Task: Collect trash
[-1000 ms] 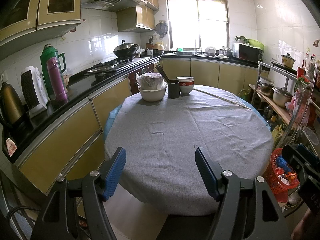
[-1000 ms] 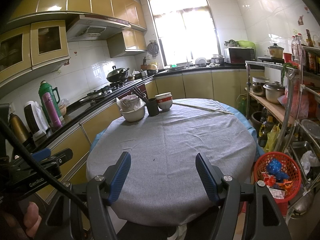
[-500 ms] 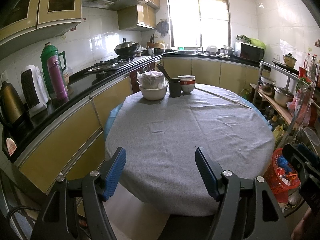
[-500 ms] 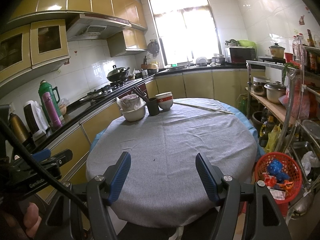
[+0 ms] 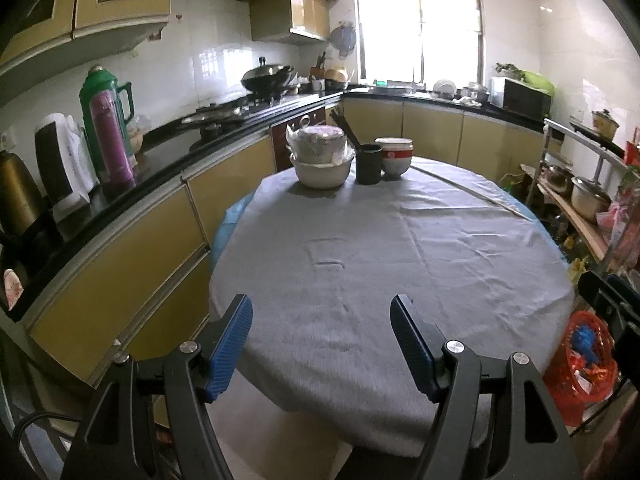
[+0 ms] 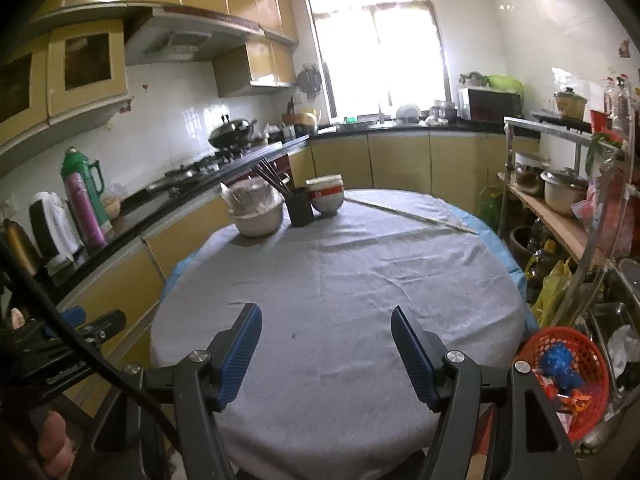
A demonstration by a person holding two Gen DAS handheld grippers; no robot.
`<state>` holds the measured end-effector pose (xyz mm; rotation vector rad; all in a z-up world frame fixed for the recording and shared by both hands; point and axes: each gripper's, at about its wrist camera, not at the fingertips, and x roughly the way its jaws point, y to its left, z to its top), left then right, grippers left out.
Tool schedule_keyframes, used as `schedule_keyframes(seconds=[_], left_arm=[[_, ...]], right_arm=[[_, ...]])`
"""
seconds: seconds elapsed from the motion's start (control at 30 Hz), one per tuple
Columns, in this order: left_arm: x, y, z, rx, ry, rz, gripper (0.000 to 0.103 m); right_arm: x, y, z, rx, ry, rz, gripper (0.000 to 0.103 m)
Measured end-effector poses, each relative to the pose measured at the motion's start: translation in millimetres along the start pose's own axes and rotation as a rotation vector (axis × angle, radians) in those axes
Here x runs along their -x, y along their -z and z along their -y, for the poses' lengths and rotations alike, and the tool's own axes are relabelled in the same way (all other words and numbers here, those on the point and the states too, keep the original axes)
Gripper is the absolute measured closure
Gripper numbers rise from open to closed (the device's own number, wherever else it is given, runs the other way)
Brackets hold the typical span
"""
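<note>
A round table under a grey cloth (image 5: 384, 264) (image 6: 344, 288) fills both wrist views. At its far edge stand a white bowl holding a plastic-wrapped container (image 5: 322, 158) (image 6: 256, 210), a black cup with chopsticks (image 5: 368, 164) (image 6: 300, 206) and stacked red-and-white bowls (image 5: 396, 156) (image 6: 326, 194). A red basket with scraps (image 6: 564, 372) (image 5: 580, 364) stands on the floor to the right. My left gripper (image 5: 320, 344) is open over the table's near edge, empty. My right gripper (image 6: 326, 350) is open too, empty, above the cloth.
A black counter (image 5: 160, 148) runs along the left with a green flask, a purple bottle, a kettle and a stove with a wok. A shelf rack (image 6: 560, 208) with pots stands on the right. A long thin stick (image 6: 408, 214) lies on the far cloth.
Both grippers have moved forward toward the table, so the cloth and the dishes look closer. Their jaws stand as wide as before.
</note>
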<state>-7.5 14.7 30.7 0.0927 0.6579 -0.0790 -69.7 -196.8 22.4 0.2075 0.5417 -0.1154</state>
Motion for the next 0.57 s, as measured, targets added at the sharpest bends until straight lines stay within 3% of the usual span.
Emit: schedule_keyframes(seconds=[0.13, 0.57], left_arm=[[-27.6, -10.6, 5.5, -0.003, 0.014, -0.048, 0.031], [-91.4, -41.0, 14.0, -0.012, 0.015, -0.085, 0.031]], right_arm=[[-40.7, -8.0, 13.8, -0.041, -0.011, -0.063, 0.032], [-124.6, -20.3, 28.0, -0.035, 0.003, -0.139, 0.032]])
